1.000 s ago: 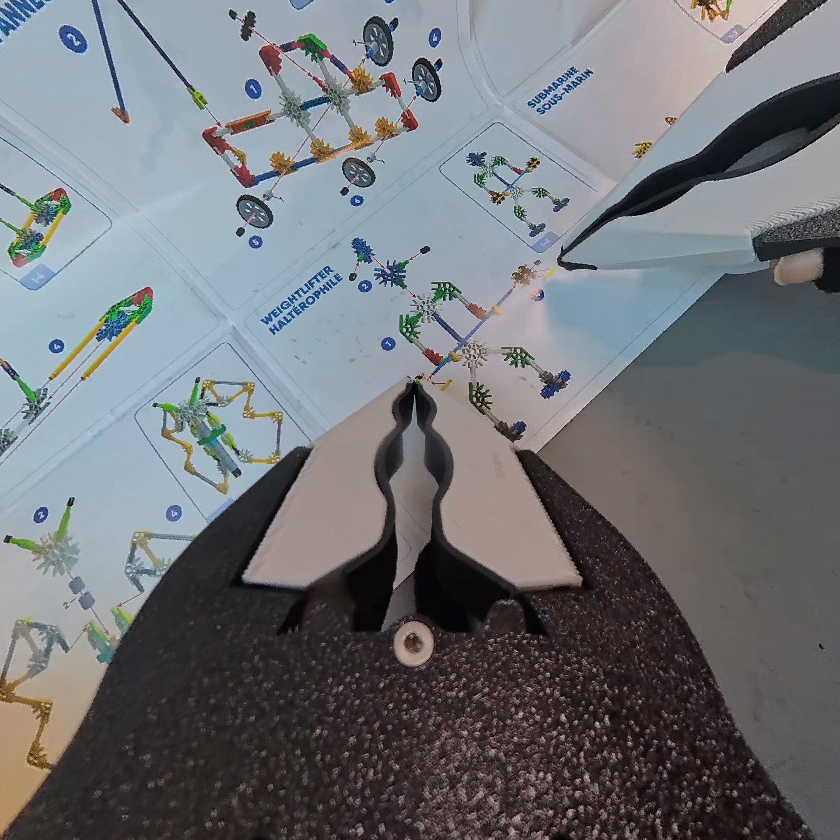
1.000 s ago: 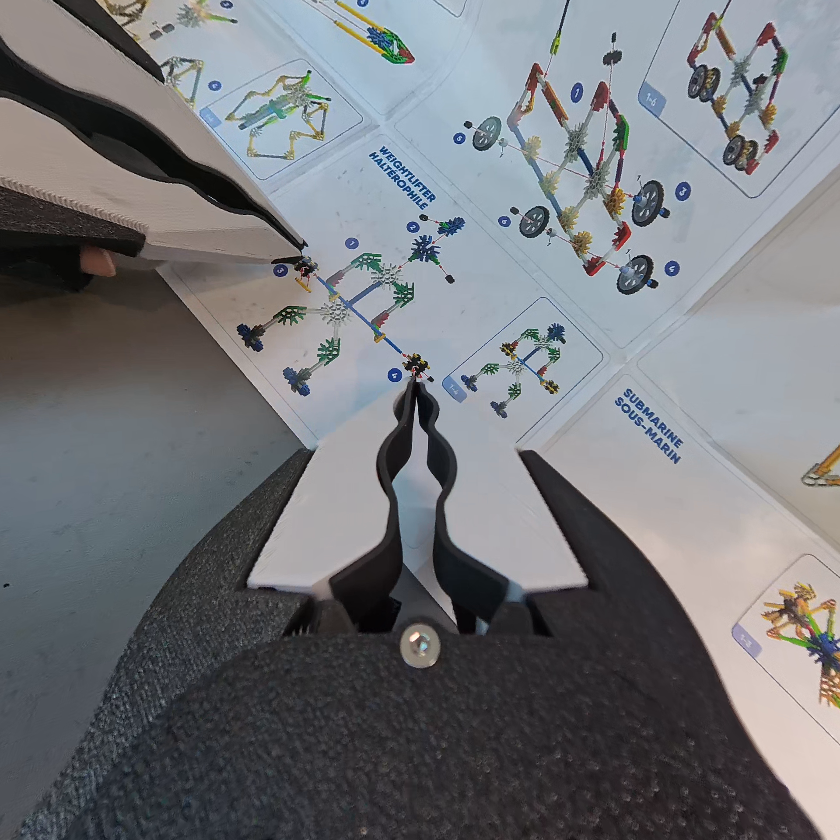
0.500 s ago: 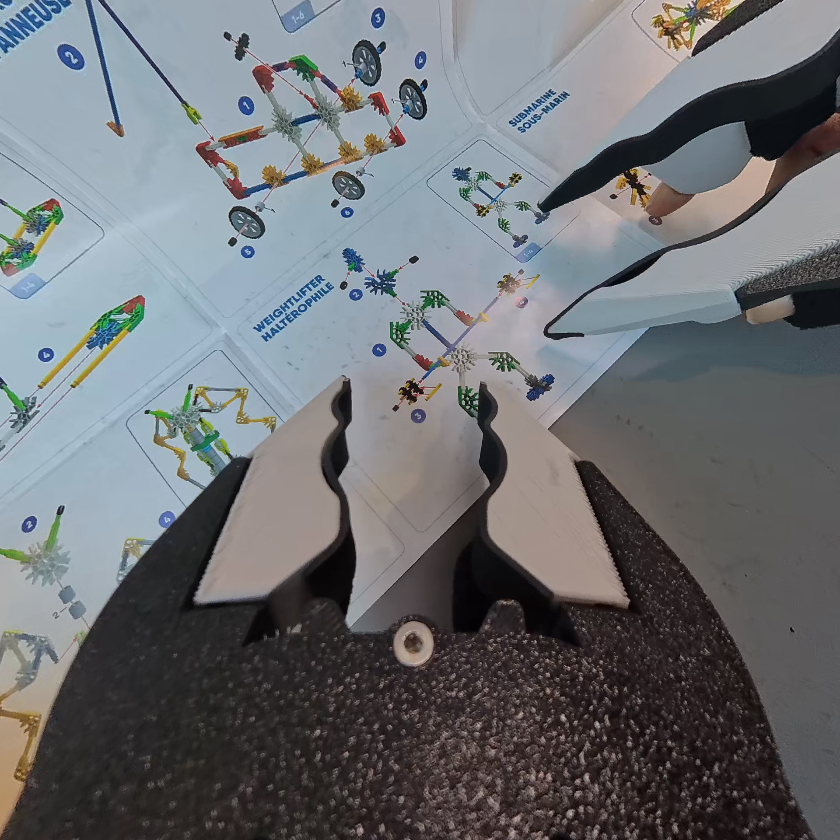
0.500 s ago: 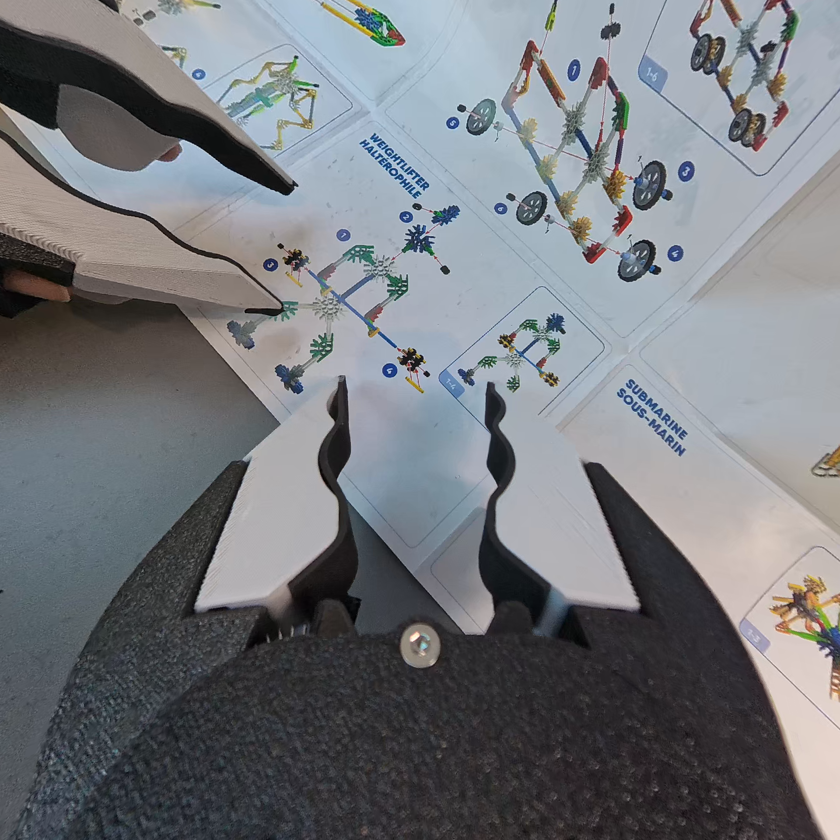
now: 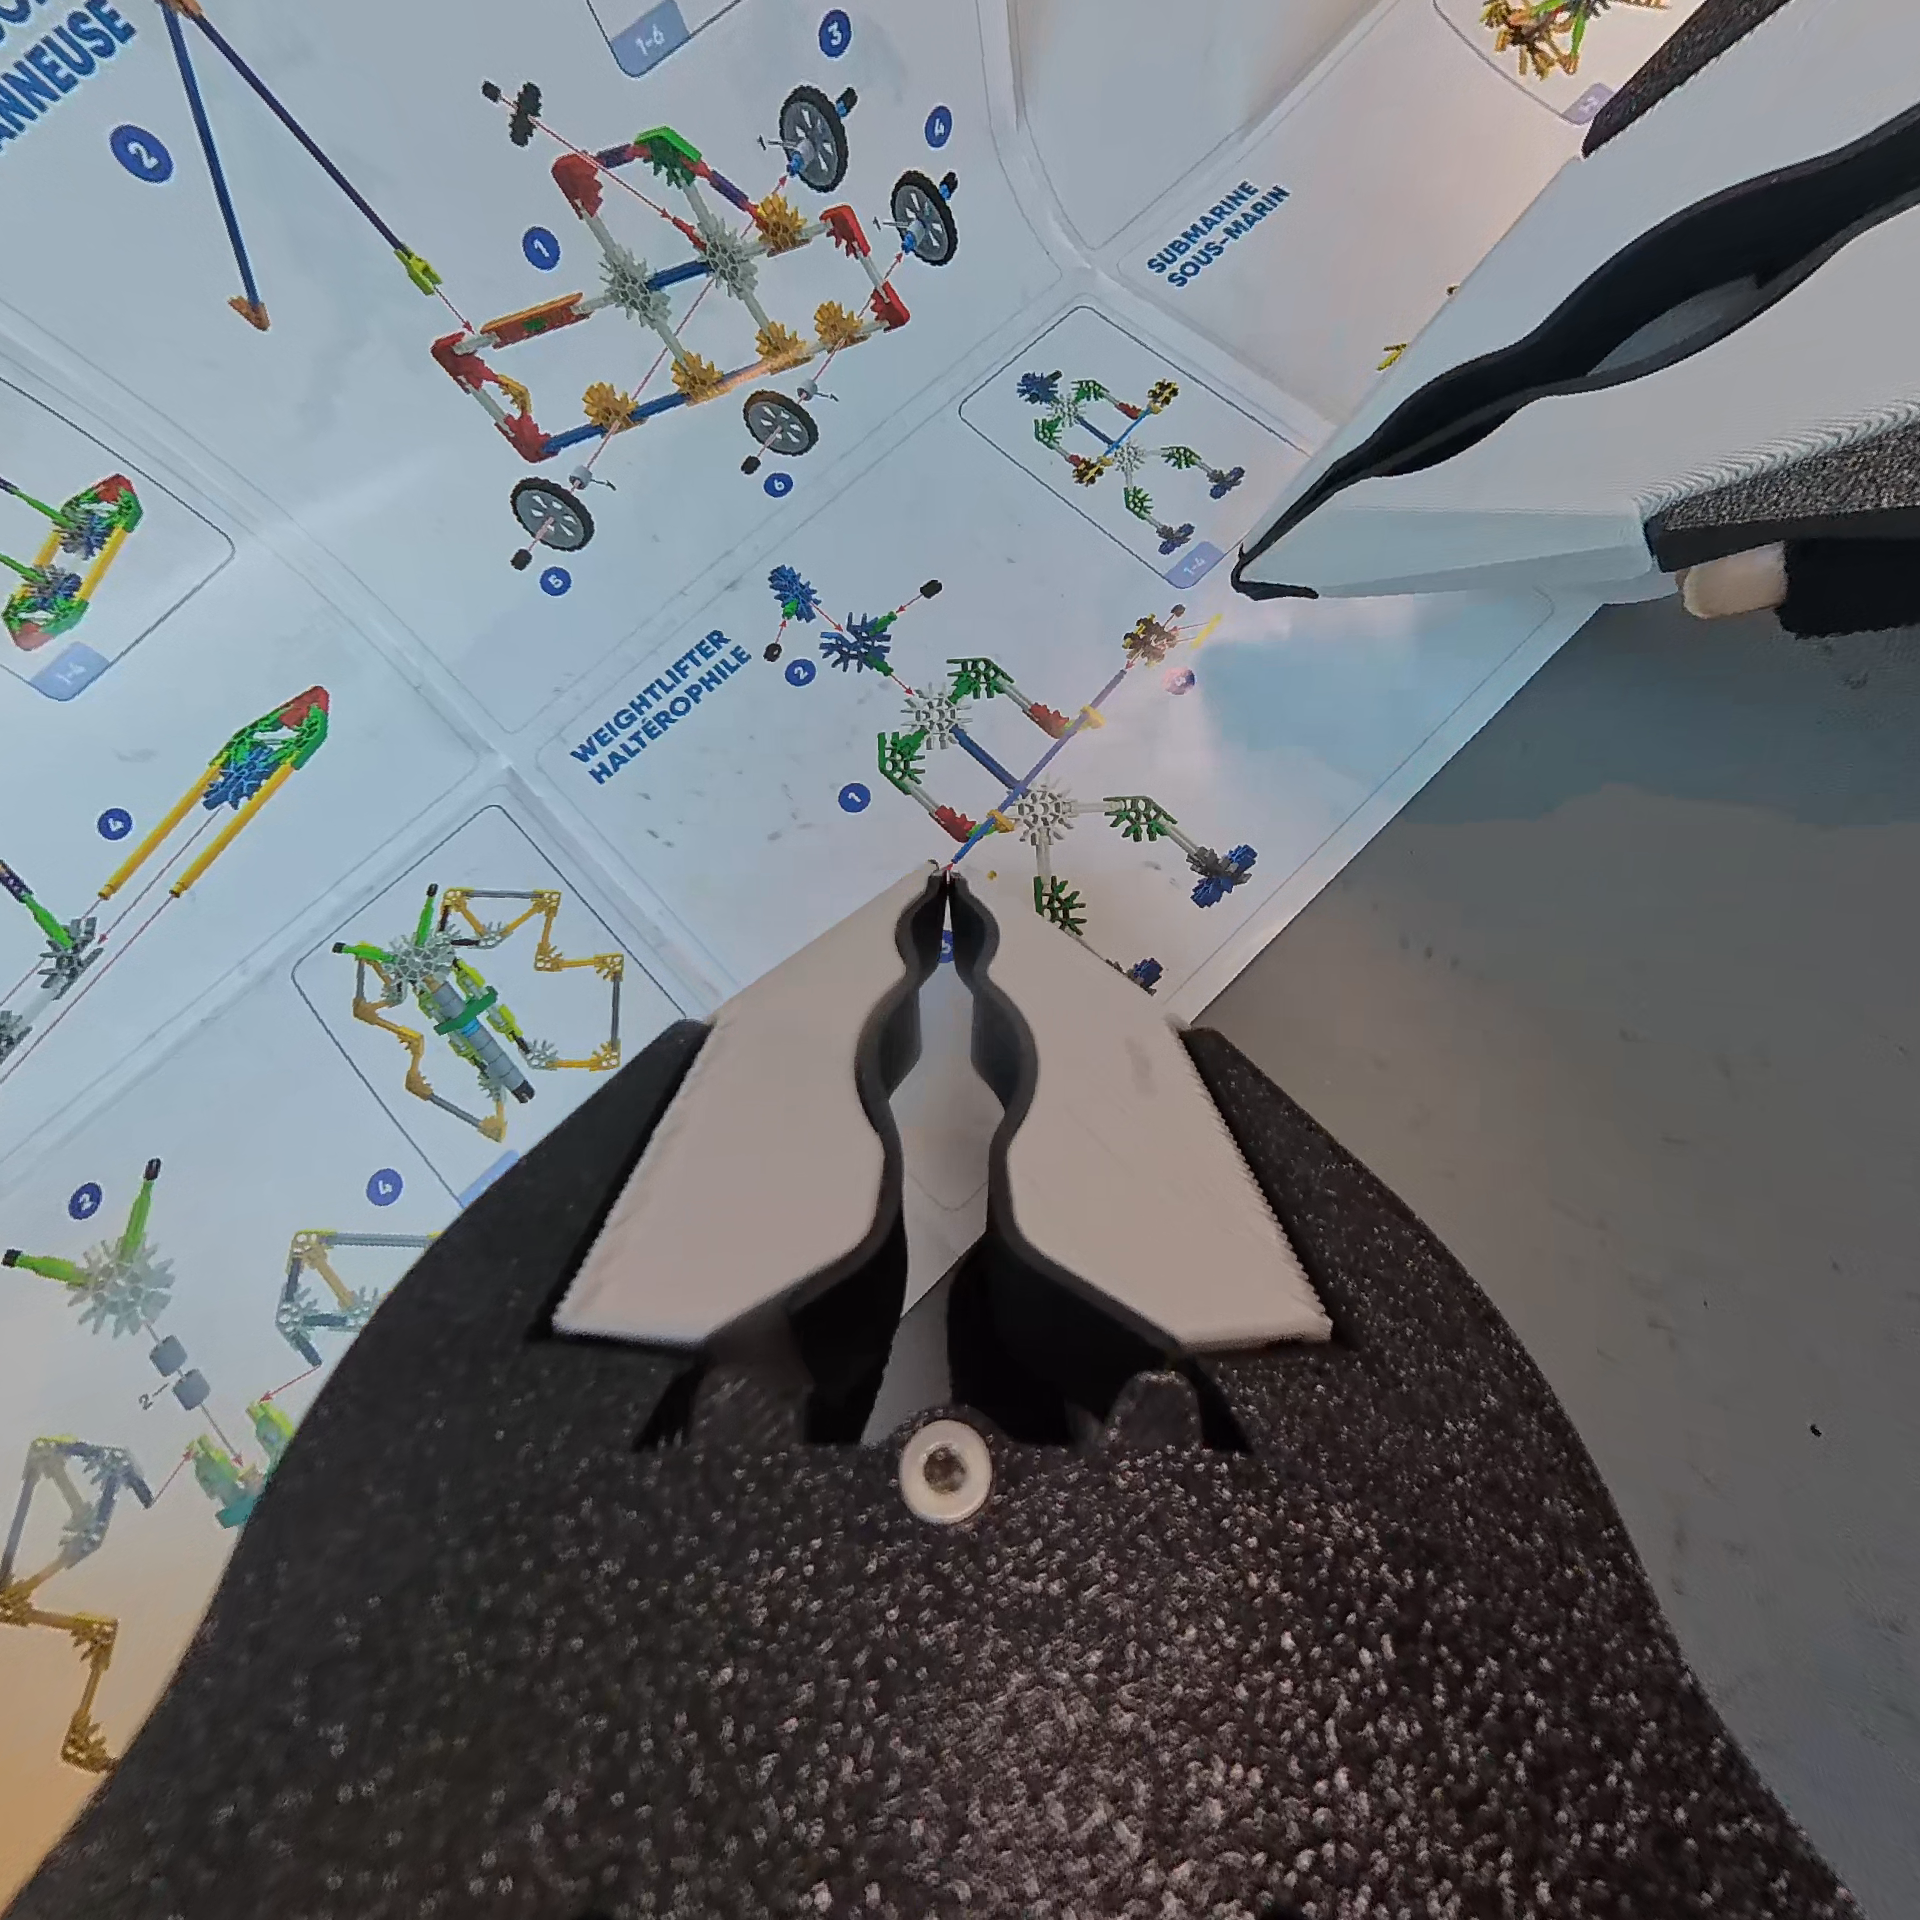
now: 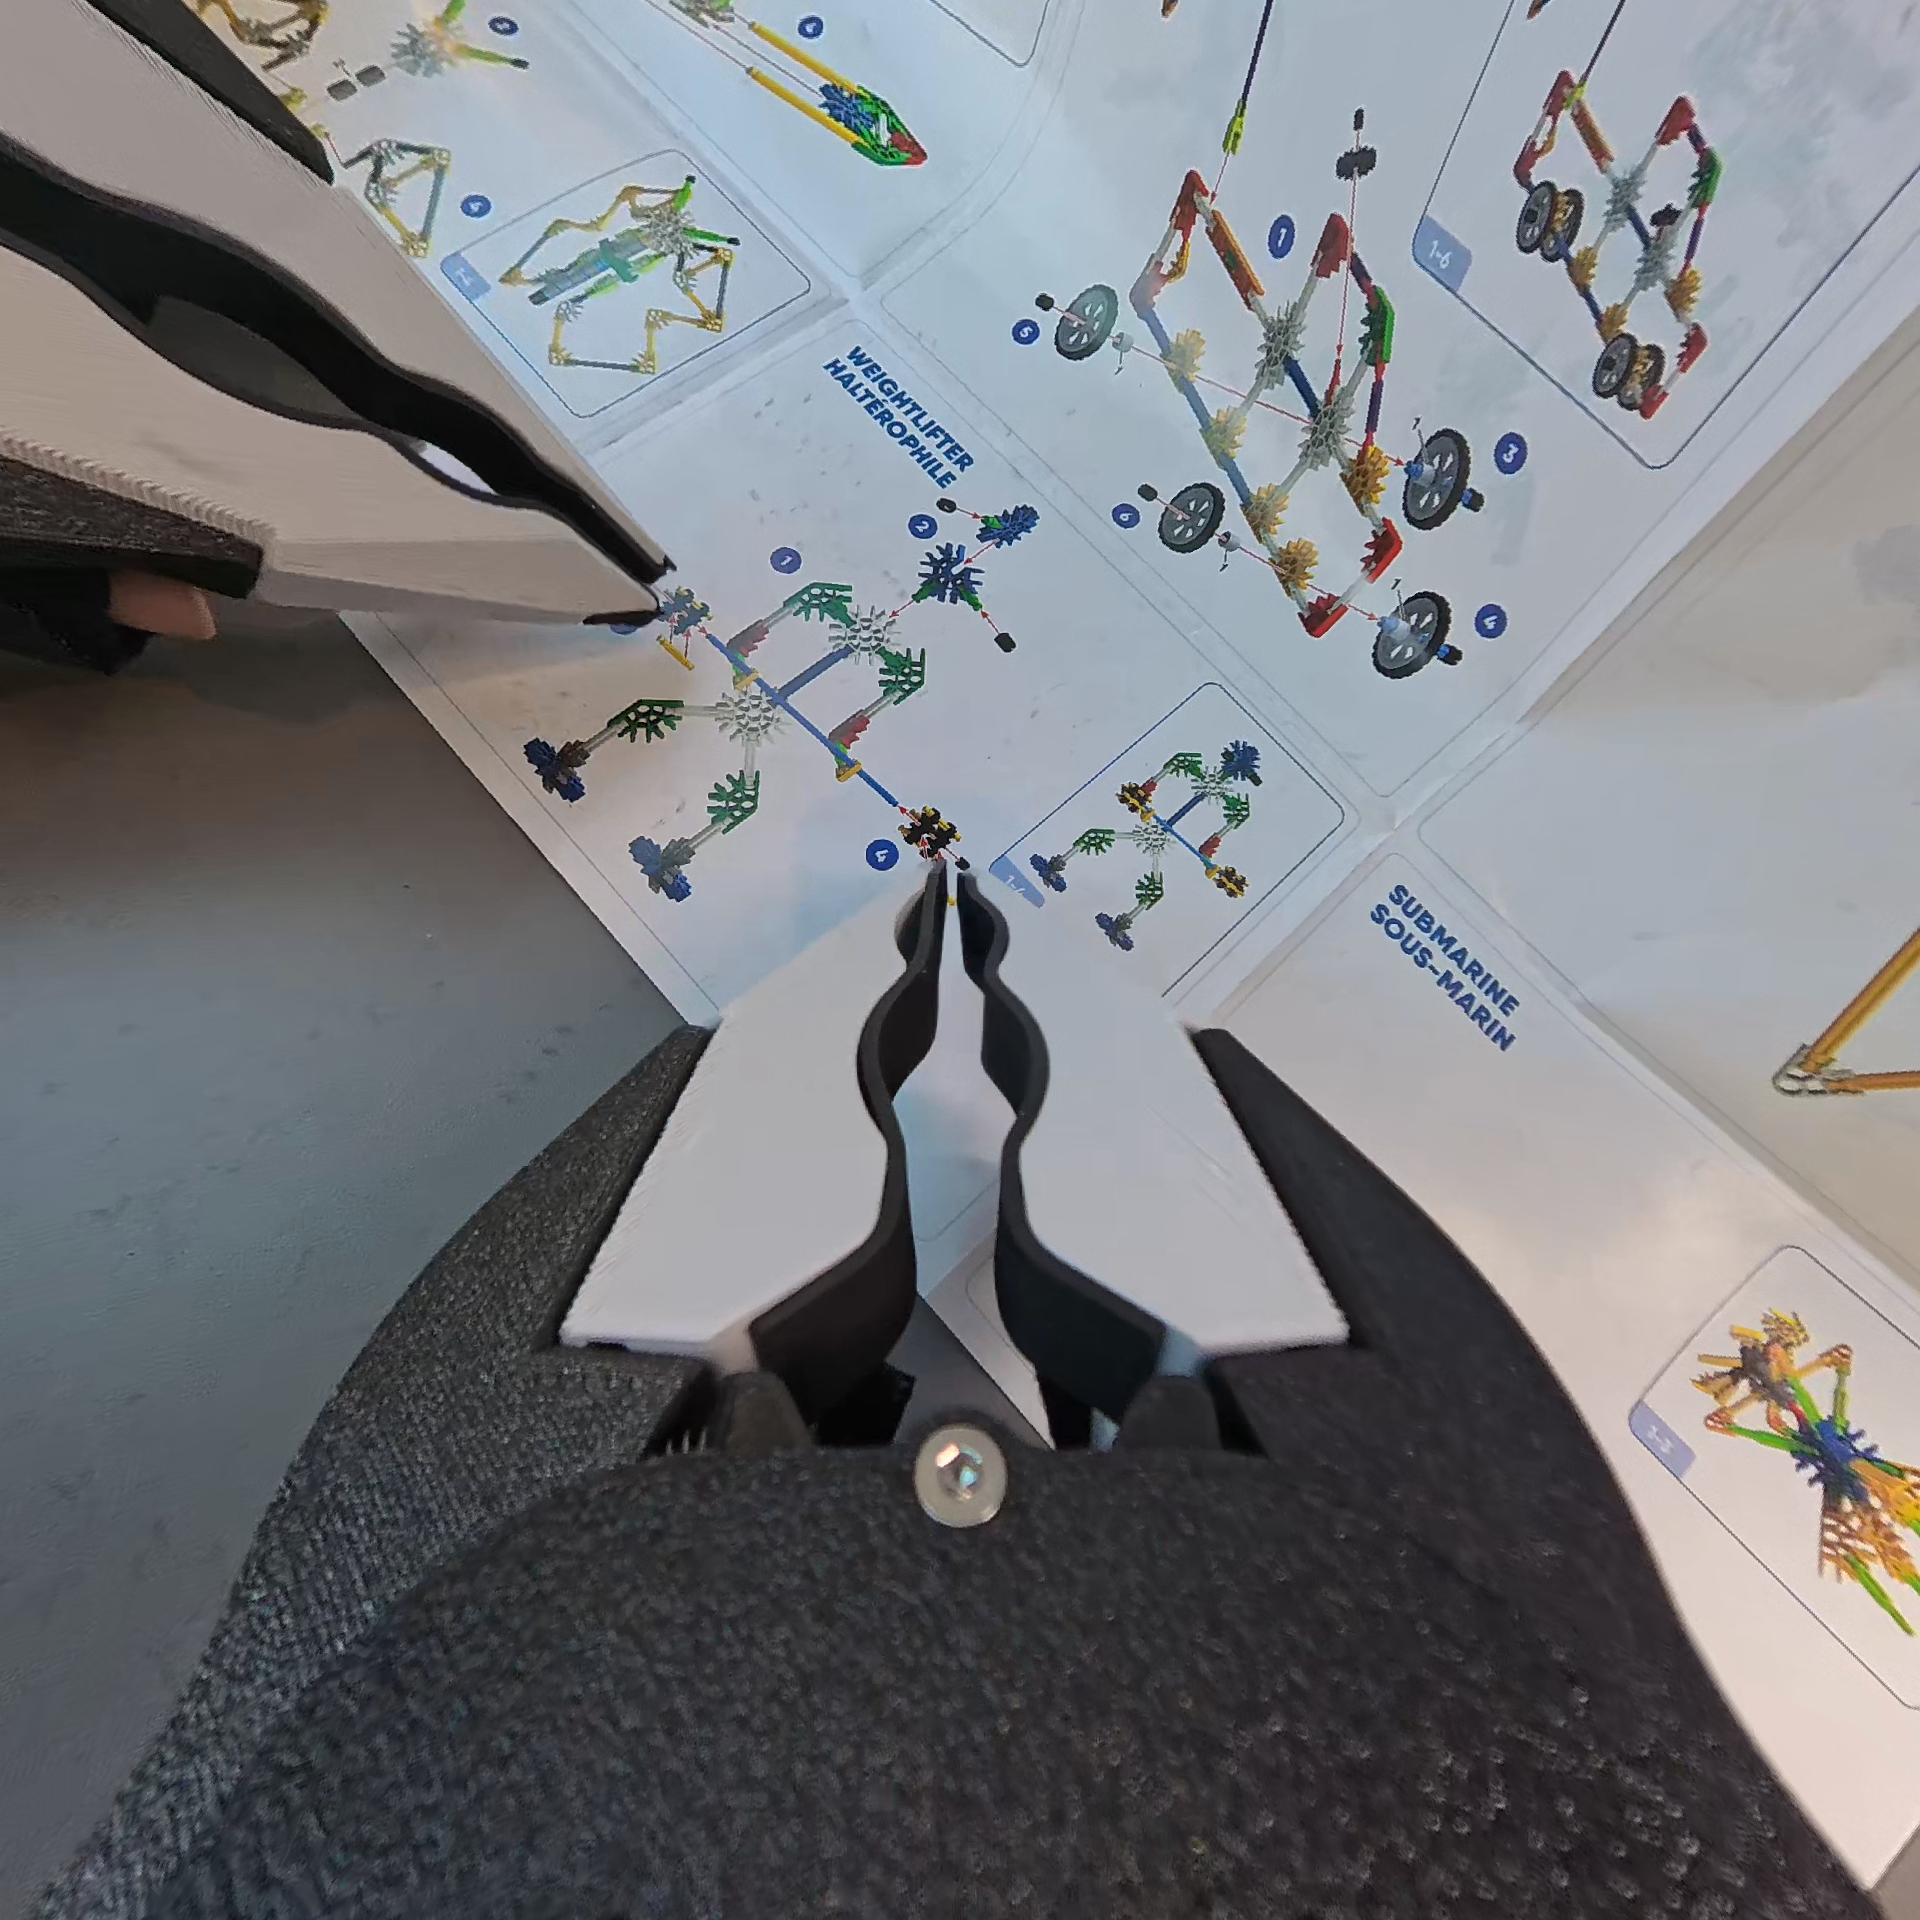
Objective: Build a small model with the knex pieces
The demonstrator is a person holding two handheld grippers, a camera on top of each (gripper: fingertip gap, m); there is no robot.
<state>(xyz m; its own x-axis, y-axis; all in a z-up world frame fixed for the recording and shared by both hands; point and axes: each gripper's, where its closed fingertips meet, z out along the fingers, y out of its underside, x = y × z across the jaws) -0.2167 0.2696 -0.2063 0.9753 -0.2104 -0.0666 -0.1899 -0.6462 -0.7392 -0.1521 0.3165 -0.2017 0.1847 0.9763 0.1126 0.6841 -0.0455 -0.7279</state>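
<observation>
Hiding sheet (image 5: pixel 727 790) edge: closed gripper (image 5: pixel 943 881).

Left tool (image 5: pixel 948 881) and right tool (image 6: pixel 951 878) both closed, tips near.

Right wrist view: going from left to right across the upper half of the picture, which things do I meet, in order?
Left gripper → printed drawing of a stick figure built from rods and connectors → printed drawing of a wheeled frame → smaller boxed drawing of the finished wheeled model, all on the instruction sheet.
</observation>
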